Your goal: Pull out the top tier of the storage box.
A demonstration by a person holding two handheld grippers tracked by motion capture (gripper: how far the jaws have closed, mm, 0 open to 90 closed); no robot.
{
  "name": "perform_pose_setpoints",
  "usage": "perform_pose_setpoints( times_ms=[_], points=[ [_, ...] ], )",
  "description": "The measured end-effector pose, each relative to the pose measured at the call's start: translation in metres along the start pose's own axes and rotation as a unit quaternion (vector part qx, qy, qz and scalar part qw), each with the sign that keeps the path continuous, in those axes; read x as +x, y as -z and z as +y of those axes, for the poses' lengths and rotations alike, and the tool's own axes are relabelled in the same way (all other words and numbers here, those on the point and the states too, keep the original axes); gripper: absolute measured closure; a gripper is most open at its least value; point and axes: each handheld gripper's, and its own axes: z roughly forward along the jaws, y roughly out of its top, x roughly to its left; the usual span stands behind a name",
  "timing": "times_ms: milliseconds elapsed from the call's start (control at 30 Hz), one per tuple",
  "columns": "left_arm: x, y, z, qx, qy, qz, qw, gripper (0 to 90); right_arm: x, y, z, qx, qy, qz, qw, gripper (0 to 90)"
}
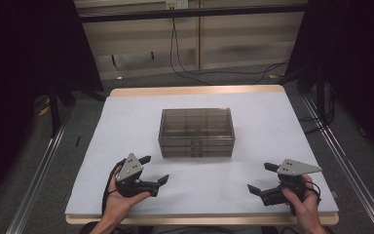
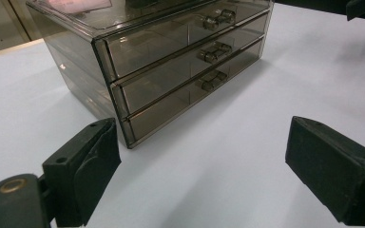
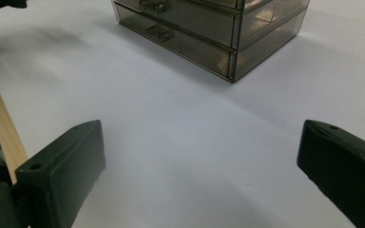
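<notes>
Smoky translucent plastic three-drawer chest (image 1: 196, 132) sits mid-frame, above and between my tongs. My left gripper (image 1: 154, 170) and right gripper (image 1: 262, 177) gape wide, holding nothing.

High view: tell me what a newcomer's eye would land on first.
A smoky see-through drawer box stands alone in the middle of the white table, its three drawers shut and their handles facing the person. Nearer the table's front edge, the left tool and the right tool sit one to each side of it, both with jaws wide open and nothing between them.
</notes>
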Motion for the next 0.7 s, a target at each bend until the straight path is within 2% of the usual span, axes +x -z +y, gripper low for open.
perform_pose_setpoints(
  times_ms=[200, 333, 367, 400, 433, 600, 633, 700],
  points=[
    [-0.0006, -0.0004, 0.0000, -0.004, -0.005, -0.003, 1.0000, 10.8, 0.0002, 0.0003, -0.0001, 0.000, 0.001, 0.001, 1.0000, 2.1],
    [-0.0016, -0.0011, -0.0003, -0.005, 0.000, -0.003, 1.0000, 10.8, 0.0004, 0.0003, -0.0002, 0.000, 0.001, 0.002, 1.0000, 2.1],
    [-0.0018, -0.0014, -0.0002, -0.006, -0.001, -0.003, 1.0000, 10.7, 0.0005, 0.0002, -0.0001, 0.000, 0.001, 0.002, 1.0000, 2.1],
    [-0.0017, -0.0006, 0.0003, 0.003, -0.007, 0.002, 1.0000, 10.7, 0.0004, 0.0000, -0.0001, 0.000, 0.000, 0.002, 1.0000, 2.1],
    [-0.0014, -0.0018, -0.0004, -0.002, -0.006, -0.003, 1.0000, 10.7, 0.0003, 0.0000, -0.0001, 0.000, 0.000, 0.002, 1.0000, 2.1],
    [-0.0030, -0.0016, 0.0002, 0.000, -0.008, -0.001, 1.0000, 10.8, 0.0002, -0.0001, 0.0000, 0.000, -0.001, 0.002, 1.0000, 2.2],
    [-0.0031, -0.0014, 0.0010, 0.001, -0.017, 0.001, 0.9999, 12.4, 0.0004, -0.0002, 0.0000, 0.000, 0.000, 0.002, 1.0000, 2.2],
    [-0.0040, -0.0016, 0.0029, -0.004, -0.020, 0.005, 0.9998, 13.0, 0.0006, -0.0004, 0.0000, 0.001, 0.000, 0.002, 1.0000, 2.1]
  ],
)
